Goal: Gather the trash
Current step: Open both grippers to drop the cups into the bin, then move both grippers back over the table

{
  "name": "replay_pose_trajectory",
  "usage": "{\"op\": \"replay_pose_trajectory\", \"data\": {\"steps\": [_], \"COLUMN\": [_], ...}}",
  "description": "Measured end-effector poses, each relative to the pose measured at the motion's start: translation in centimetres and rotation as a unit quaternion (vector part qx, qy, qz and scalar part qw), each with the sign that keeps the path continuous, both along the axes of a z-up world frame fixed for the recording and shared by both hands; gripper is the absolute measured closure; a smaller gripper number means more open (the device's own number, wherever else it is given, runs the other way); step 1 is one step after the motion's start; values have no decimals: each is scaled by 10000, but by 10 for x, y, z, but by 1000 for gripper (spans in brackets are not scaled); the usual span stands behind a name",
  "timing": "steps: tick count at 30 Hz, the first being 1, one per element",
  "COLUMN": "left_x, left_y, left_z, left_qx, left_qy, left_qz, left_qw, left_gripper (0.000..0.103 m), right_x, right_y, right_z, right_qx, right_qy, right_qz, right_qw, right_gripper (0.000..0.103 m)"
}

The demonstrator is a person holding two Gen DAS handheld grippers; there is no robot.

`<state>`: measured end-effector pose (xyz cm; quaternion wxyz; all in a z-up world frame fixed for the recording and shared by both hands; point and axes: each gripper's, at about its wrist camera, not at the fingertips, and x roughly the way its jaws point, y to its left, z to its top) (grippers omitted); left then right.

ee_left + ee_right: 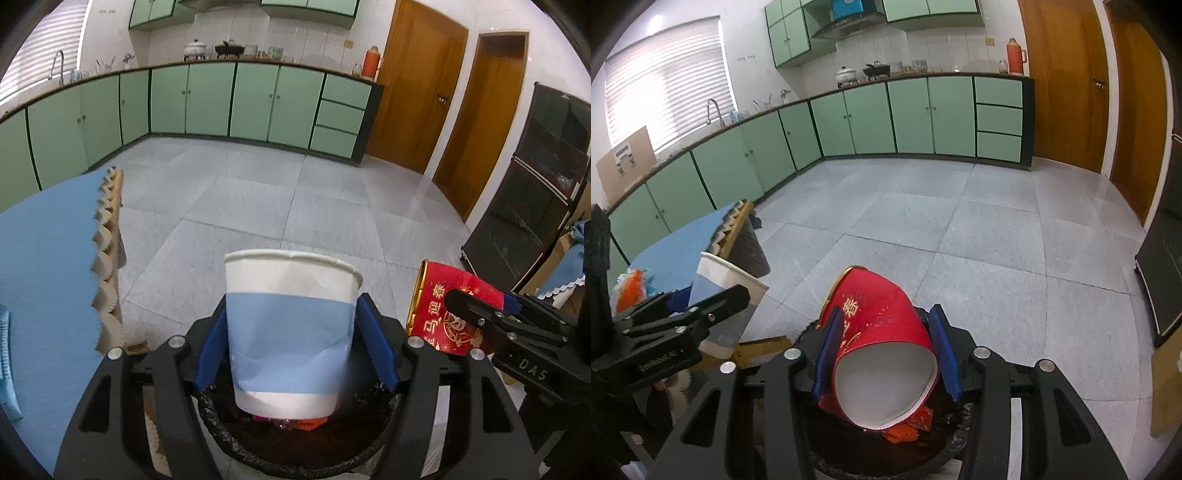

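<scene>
Left wrist view: left gripper (291,343) has let go of the white-and-blue paper cup (290,328), pads slightly off it, low centre over the bin (295,459); right gripper (886,354) squeezes a red cup (882,354)

Mounted on each wrist, looking forward and steeply down along black jaws. Left view close over the round bin lined with a black bag (295,454), facing the mint-green kitchen cabinets (255,99). Right view likewise close over that bin (886,458), set just to the right. Shared: bin, grey tiled floor (295,192), cabinets, blue-covered worktop (48,258).
</scene>
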<state>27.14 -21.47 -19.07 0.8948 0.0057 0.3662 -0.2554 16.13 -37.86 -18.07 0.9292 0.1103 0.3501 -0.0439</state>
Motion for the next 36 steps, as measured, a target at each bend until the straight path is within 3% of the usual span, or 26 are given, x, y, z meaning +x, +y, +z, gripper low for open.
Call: {"op": "replay_pose_trajectory", "data": {"steps": [8,13,15,18,23,28,36], "left_x": [11,6,2,-7,-25,-41,-62], "left_y": [0,10,16,29,61,104,190], "left_z": [7,23,32,46,75,93,105], "left_qx": [-92,-206,-271,-397,-510,-386,-45], "left_qy": [133,38,-58,-189,-543,-864,-1188], "left_qz": [-4,24,58,119,342,760,1753], "left_qw": [9999,9998,9996,9990,9966,9926,9773], "left_gripper": [28,26,23,19,16,15,15], "right_x": [3,-3,-6,-12,-22,-27,-20], "right_y": [-11,-7,-4,2,18,43,112], "right_z": [-13,-3,4,20,45,62,80], "right_qx": [49,-25,-74,-157,-193,-201,-231], "right_qy": [176,81,22,-135,-399,-663,-982], "right_qz": [-165,-228,-250,-305,-310,-171,354], "right_qw": [9997,9997,9997,9993,9985,9975,9943], "right_gripper": [47,31,16,8,6,6,6]}}
